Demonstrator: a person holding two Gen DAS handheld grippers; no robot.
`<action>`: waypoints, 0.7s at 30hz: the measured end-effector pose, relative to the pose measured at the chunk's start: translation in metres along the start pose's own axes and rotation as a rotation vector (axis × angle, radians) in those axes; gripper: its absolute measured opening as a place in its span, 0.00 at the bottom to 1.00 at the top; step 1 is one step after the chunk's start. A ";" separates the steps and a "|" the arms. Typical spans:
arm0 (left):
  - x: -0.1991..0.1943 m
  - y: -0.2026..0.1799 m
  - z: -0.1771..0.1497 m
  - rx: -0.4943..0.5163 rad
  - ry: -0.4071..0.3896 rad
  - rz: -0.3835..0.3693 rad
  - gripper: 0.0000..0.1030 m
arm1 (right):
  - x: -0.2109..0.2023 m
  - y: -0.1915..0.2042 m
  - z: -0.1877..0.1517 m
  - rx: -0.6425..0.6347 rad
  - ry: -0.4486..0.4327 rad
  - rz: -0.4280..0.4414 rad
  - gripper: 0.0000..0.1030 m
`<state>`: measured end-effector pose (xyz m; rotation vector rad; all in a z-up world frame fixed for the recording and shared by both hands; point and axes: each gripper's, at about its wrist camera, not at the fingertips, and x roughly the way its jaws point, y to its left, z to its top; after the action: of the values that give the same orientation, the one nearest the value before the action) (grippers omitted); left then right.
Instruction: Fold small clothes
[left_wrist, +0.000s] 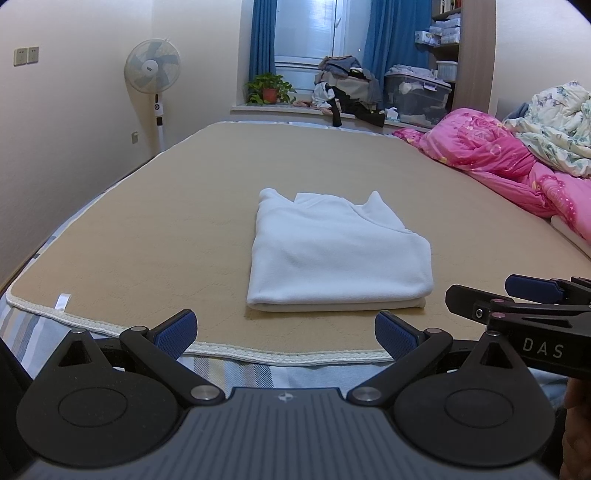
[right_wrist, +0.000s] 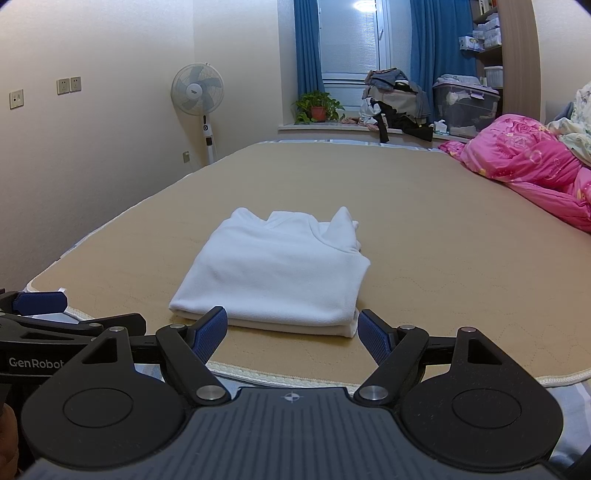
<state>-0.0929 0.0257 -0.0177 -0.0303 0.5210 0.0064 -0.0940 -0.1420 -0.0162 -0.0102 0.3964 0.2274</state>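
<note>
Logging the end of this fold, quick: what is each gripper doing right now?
Left gripper: open, holding nothing, short of the white folded garment.
Right gripper: open, holding nothing, at the garment's near edge.

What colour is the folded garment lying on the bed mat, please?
The folded garment is plain white, with no pattern; it shows best in the right wrist view.
</note>
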 end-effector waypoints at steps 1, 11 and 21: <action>0.000 0.000 0.000 0.000 0.000 0.001 1.00 | 0.000 0.000 0.000 0.000 0.000 0.000 0.77; 0.000 0.000 0.000 0.001 0.000 -0.003 1.00 | 0.000 0.000 0.000 -0.001 0.001 -0.001 0.77; 0.002 0.003 0.001 0.004 0.002 -0.010 1.00 | -0.001 0.000 0.000 -0.001 0.001 0.000 0.77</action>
<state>-0.0904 0.0289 -0.0180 -0.0293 0.5231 -0.0045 -0.0947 -0.1419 -0.0156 -0.0111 0.3973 0.2274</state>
